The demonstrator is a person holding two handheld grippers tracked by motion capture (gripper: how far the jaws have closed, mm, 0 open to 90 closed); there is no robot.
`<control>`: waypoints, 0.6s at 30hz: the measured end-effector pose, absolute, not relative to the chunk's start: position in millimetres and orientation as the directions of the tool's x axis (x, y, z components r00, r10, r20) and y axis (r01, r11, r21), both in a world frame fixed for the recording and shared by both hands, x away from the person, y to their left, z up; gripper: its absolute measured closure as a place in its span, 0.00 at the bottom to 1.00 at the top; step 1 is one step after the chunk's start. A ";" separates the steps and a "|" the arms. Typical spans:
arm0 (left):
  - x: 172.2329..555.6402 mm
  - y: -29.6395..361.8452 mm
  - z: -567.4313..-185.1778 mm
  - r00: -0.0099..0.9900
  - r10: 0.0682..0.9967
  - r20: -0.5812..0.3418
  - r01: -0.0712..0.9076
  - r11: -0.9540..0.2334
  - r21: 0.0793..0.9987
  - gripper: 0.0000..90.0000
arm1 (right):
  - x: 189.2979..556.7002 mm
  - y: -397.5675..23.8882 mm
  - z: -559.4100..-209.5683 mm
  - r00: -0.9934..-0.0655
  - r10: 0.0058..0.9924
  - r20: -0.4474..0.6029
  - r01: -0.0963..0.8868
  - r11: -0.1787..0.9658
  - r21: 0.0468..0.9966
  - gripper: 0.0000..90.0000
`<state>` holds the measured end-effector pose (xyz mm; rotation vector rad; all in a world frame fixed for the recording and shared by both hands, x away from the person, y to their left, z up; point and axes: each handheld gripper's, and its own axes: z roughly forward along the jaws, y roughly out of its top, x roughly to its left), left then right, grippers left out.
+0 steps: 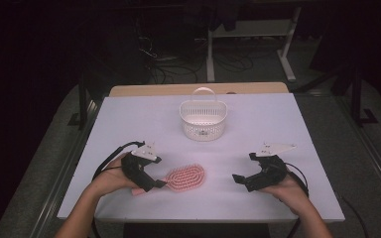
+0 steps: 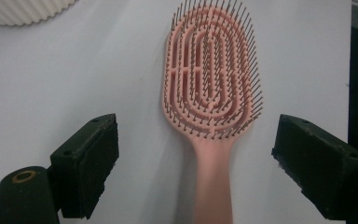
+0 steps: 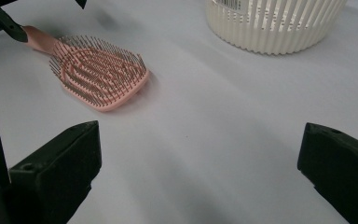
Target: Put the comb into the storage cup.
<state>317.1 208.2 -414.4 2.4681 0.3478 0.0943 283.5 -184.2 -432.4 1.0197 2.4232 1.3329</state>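
A pink hairbrush (image 1: 186, 177) lies bristles up on the white table (image 1: 278, 124), toward its near left. My left gripper (image 1: 158, 173) is low over the brush's handle end, jaws open. In the left gripper view the brush (image 2: 209, 70) points away and its handle runs down between the two spread jaws of my left gripper (image 2: 196, 128), with clear gaps on both sides. My right gripper (image 1: 244, 167) rests at the near right, open, nothing between its jaws. The right gripper view has that gripper (image 3: 200, 140) facing the brush (image 3: 98, 74), a good way off.
A white slatted basket (image 1: 203, 119) with a handle stands at the middle of the table, beyond the brush; its wall also appears in the gripper views (image 2: 23, 9) (image 3: 275, 28). A dark floor with cables and desk legs lies past the far edge.
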 end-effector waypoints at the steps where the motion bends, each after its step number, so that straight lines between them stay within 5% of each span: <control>1: 316.9 207.5 -415.1 0.963 0.269 -0.015 0.223 -0.767 0.602 0.16 | 283.4 -184.1 -432.3 -0.744 0.650 0.153 0.477 0.358 0.802 0.00; 18: 314.6 203.2 -421.9 0.969 0.248 -0.015 0.219 -0.820 0.529 0.32 | 283.8 -184.2 -432.6 -0.744 0.651 0.152 0.477 0.357 0.803 0.00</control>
